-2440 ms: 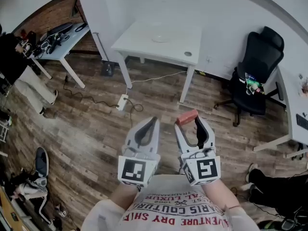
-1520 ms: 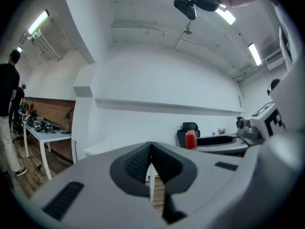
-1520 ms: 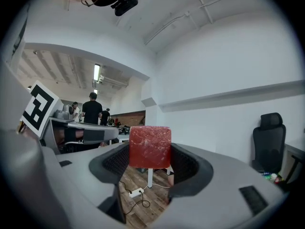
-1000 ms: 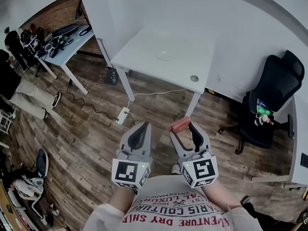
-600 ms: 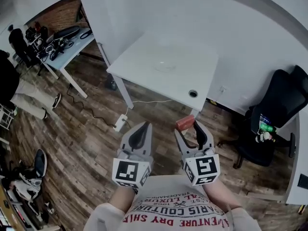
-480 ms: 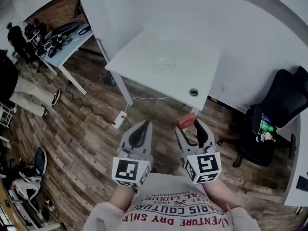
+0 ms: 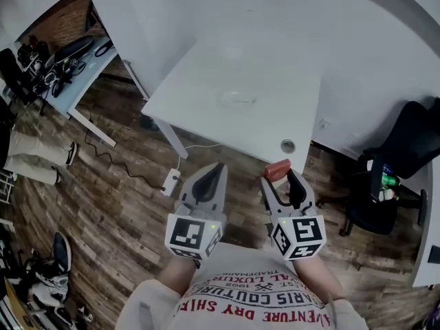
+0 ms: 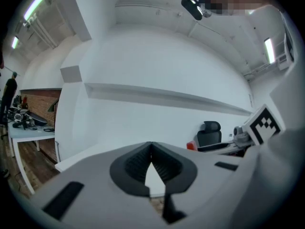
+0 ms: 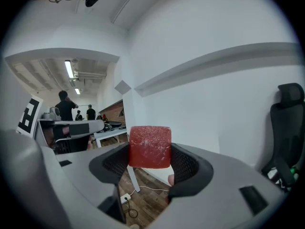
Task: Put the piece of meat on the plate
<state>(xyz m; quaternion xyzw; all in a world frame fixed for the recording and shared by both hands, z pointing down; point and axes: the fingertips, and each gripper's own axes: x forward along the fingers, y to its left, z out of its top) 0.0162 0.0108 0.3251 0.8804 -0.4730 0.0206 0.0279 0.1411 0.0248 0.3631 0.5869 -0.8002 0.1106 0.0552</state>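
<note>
A red cube-shaped piece of meat (image 9: 149, 147) is clamped in the right tongs (image 7: 282, 179), the left tongs (image 7: 218, 167) are closed empty, and "VENTURE DRY" is read on the white shirt (image 7: 254, 302).

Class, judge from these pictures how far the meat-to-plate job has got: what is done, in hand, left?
Done: the meat is picked up, clamped in the right claw. In hand: held short of the white table. Left: set it on the plate there. Left claw shut, empty.
</note>
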